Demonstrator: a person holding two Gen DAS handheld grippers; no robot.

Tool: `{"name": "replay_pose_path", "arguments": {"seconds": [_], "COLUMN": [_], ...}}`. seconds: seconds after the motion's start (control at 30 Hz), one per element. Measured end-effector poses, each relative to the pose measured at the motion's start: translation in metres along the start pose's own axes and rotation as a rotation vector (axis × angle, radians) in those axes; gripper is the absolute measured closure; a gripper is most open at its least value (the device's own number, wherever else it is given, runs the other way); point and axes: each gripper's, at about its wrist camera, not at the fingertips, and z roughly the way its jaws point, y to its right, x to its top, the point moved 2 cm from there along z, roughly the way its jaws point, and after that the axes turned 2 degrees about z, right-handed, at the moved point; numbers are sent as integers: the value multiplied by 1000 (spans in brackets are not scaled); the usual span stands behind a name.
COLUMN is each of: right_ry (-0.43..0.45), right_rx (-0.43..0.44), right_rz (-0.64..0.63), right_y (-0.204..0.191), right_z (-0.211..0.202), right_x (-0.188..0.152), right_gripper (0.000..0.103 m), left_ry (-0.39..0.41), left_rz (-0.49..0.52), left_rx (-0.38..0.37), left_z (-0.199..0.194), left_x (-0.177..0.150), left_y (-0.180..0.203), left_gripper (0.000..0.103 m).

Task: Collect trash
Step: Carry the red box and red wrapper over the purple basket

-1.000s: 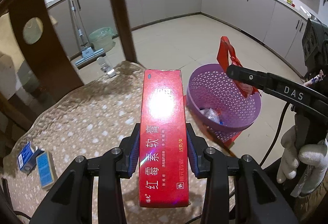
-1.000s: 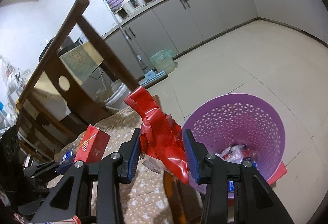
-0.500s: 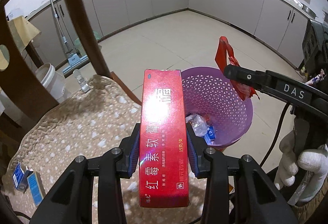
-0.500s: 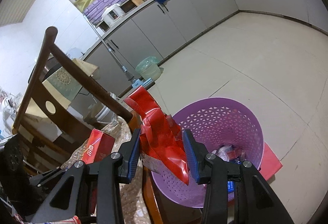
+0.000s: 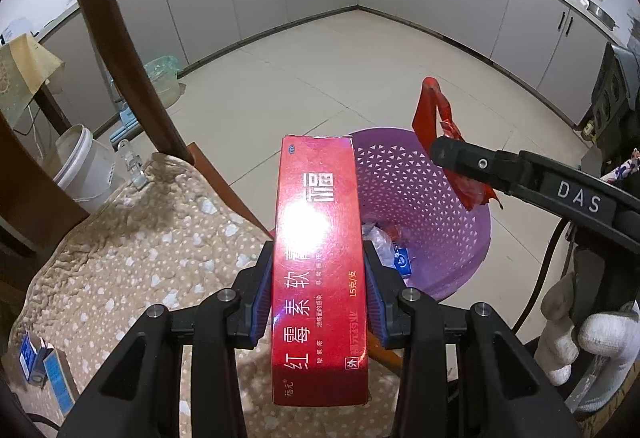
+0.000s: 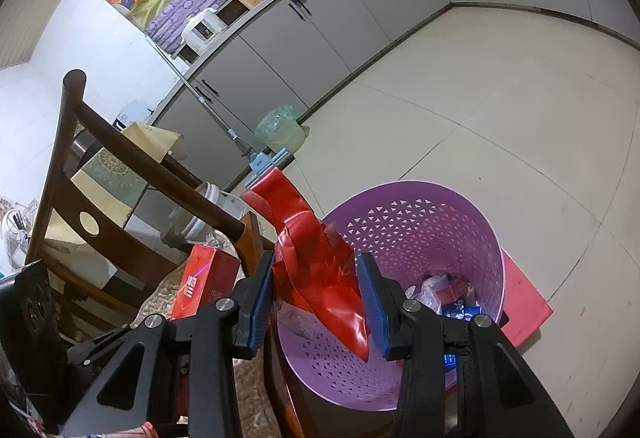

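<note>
Trash in my left grip: a long shiny red cardboard box [image 5: 318, 258] with white writing. My left gripper [image 5: 318, 278] has its jaws pressed on both long sides of it. The far end of the box pokes out over the near rim of the bin.

Trash in my right grip: a crumpled red plastic wrapper [image 6: 320, 270]. My right gripper [image 6: 318, 298] has its jaws squeezed on it, and it hangs above the bin's near edge.

Bin: a round purple plastic basket with little holes [image 6: 420, 222]. It stands on the floor just beside the chair and has some scraps inside already.

Step in hand: I think I am bringing both pieces over the bin to drop them.

How to do it well: I would get each piece right over the middle of the bin first, then let go. The box is long, so I would tip its far end down so it slides in and does not catch on the rim. The wrapper is light and may stick to a pad, so I would open wide.

Left behind: small blue boxes [image 5: 38, 362] lie on the spotted beige cushion [image 5: 132, 262] of the chair.
</note>
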Motion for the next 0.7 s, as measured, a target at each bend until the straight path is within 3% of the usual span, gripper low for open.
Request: {"name": "replay_pose_path", "arguments": {"seconds": [0.7], "right_ry": [-12], "right_rx": [-9], "right_rz": [36], "right_y": [8], "right_z": [5], "right_x": [-1], "right_gripper": [58], "left_ry": [-9], "left_rz": [-19], "left_rx": [-44], "left_z": [-2], "left_x": [23], "left_y": [-3], "left_gripper": [64]}}
